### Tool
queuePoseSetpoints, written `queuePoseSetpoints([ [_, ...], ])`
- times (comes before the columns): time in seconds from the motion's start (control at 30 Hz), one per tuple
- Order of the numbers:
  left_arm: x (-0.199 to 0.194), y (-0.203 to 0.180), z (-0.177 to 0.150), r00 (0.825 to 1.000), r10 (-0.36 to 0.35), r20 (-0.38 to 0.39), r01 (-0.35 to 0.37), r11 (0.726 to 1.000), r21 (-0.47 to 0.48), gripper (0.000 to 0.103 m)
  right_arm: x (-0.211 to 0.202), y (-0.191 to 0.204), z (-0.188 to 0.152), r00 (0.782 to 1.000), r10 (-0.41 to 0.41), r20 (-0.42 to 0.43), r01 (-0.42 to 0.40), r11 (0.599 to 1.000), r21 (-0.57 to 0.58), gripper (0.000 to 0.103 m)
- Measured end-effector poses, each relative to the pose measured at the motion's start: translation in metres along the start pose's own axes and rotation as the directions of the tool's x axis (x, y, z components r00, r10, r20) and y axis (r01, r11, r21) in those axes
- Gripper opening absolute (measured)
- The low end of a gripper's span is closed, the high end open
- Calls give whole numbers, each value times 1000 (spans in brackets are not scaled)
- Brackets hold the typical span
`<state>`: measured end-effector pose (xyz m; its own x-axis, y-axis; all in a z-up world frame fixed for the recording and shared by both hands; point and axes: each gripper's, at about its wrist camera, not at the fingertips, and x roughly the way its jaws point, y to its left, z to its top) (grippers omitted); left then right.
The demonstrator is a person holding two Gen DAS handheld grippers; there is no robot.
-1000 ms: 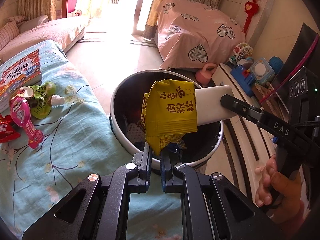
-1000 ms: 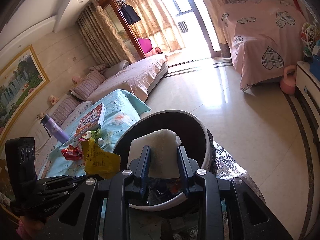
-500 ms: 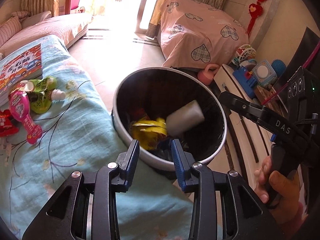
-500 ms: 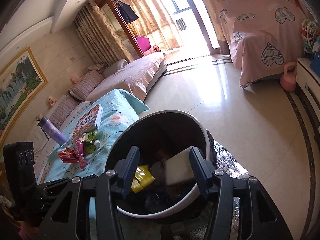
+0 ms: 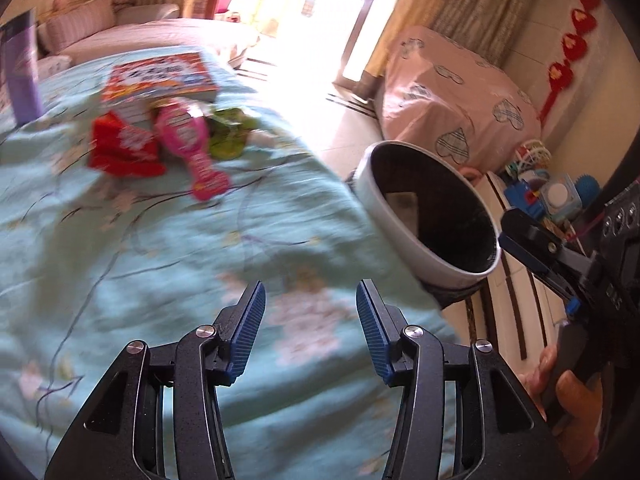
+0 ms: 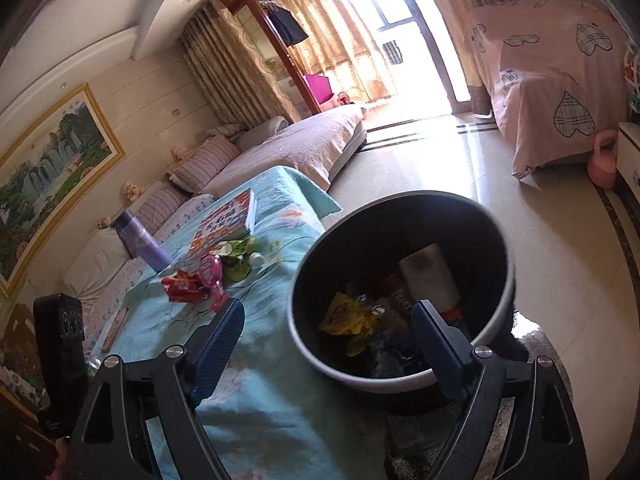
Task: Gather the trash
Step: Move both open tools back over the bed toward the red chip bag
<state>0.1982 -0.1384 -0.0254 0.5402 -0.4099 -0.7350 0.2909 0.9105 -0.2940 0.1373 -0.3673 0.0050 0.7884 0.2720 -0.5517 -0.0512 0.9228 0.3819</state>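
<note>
A round white-rimmed trash bin (image 6: 492,336) (image 5: 384,216) stands beside the cloth-covered table. Inside it lie a yellow snack packet (image 6: 350,316) and a white block (image 6: 430,276) among other wrappers. My right gripper (image 6: 328,320) hovers over the bin's near rim, jaws opening, nothing between them. My left gripper (image 5: 310,304) hangs above the blue floral tablecloth (image 5: 160,264), jaws opening and empty. Farther up the table lie a red wrapper (image 5: 120,148) (image 6: 182,286), a pink candy pack (image 5: 188,140) (image 6: 212,276) and green pouches (image 5: 228,136) (image 6: 240,254).
A picture book (image 5: 160,78) and a purple bottle (image 6: 142,246) sit at the table's far end. Sofas line the wall. A pink-covered piece of furniture (image 6: 552,80), a pink kettlebell (image 6: 602,160) and a low toy shelf (image 5: 552,196) stand beyond the bin.
Both grippers let go: the yellow packet and the white block dropped into the bin. The left gripper swung left, away from the bin and over the tablecloth. Both sets of jaws widened.
</note>
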Motion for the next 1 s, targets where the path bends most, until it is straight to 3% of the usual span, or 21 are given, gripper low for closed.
queuePoseSetpoints([
  [0.2, -21, 48, -11, 998, 54, 16, -53, 995, -87, 48, 19, 38, -21, 997, 64, -53, -66, 997, -47, 88],
  [0.63, -47, 119, -38, 993, 115, 10, -110, 969, -220, 48, 57, 100, -49, 985, 76, -156, -102, 981, -164, 89],
  [1.0, -51, 145, -41, 992, 123, 9, -116, 959, -259, 48, 79, 101, -45, 981, 51, -186, -75, 989, -125, 89],
])
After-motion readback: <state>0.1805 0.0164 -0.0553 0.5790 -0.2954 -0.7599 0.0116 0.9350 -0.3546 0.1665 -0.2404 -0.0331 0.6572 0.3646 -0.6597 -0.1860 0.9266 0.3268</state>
